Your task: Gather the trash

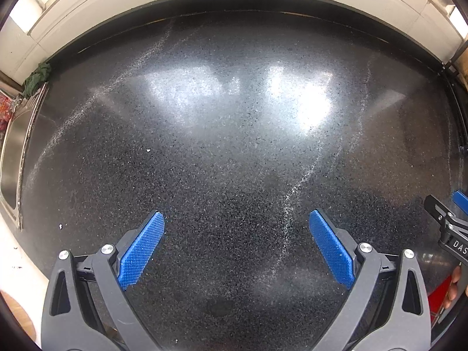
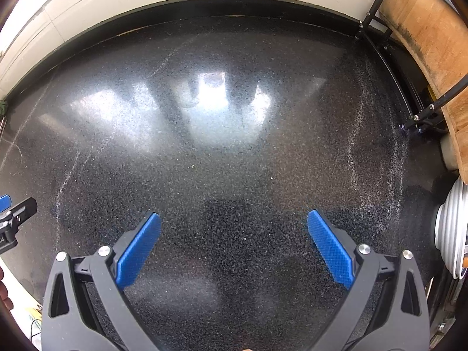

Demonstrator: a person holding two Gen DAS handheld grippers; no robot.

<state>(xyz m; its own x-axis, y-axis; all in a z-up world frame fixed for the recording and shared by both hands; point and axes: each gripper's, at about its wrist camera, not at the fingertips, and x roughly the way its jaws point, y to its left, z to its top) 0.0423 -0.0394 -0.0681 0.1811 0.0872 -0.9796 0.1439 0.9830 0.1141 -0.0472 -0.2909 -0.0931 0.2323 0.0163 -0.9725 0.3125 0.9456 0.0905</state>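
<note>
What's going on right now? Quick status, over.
Left gripper open, empty. Right gripper open, empty. Small white scraps on the black countertop, untouched. Nothing blocking the way.

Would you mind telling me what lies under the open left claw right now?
Under the left claw there is only bare black speckled countertop; a small white scrap lies farther ahead. The claw's own arms hide the counter nearest the camera.

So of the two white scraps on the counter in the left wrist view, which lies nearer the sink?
The white scrap near the counter's front edge, left of the left gripper. The other white scrap lies farther right, toward mid-counter, away from the sink.
</note>
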